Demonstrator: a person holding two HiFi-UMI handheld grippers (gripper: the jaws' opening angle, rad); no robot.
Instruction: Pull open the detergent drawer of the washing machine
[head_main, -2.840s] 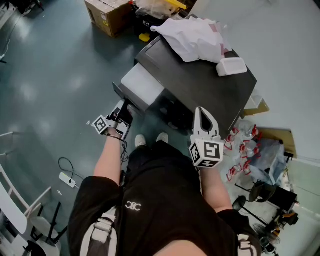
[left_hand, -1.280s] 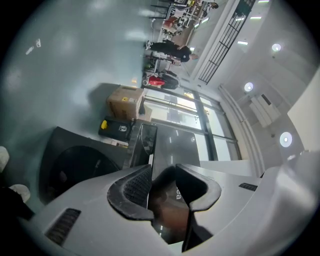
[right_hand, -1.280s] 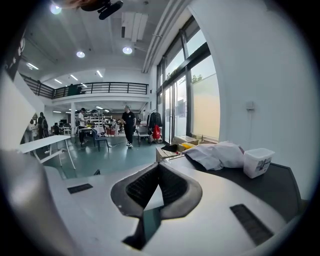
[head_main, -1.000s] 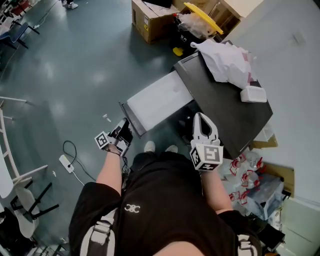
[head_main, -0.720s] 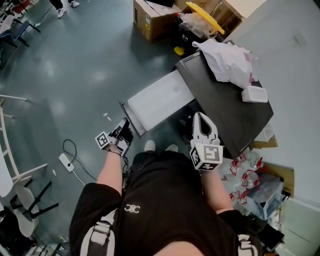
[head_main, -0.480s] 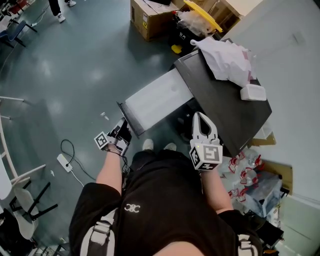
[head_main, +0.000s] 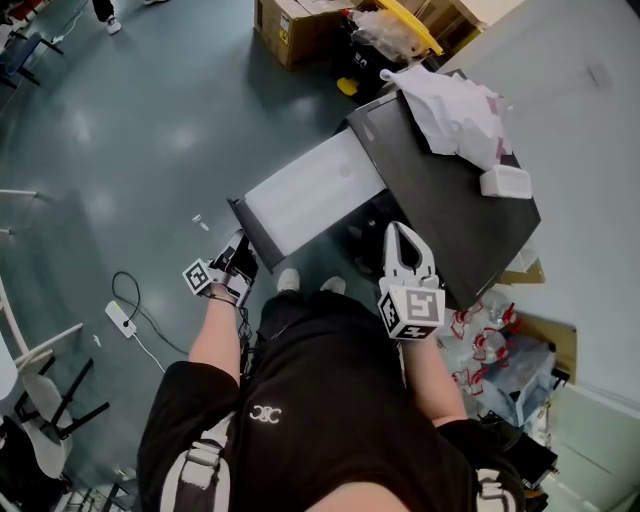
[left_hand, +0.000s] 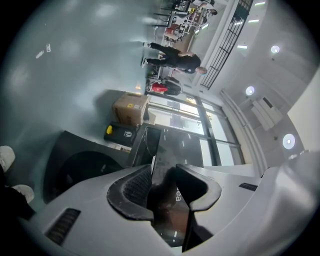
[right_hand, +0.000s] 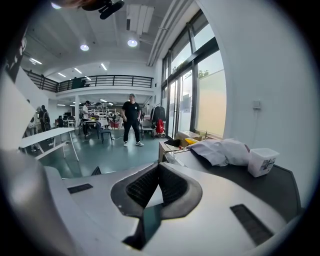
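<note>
The task looks nearly done: the left gripper (head_main: 240, 258) clamps the front of the detergent drawer (head_main: 312, 190), which stands far out of the washing machine (head_main: 440, 225), while the right gripper (head_main: 403, 235) is closed and empty.

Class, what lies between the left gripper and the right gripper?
In the head view, the person's two white shoe toes on the floor lie between left gripper and right gripper.

The white detergent drawer (head_main: 310, 190) with its dark front panel now stands much farther out of the black washing machine (head_main: 440, 205) than at first. The left gripper (head_main: 242, 252), clamped on that panel, has drawn away from the machine with it.
</note>
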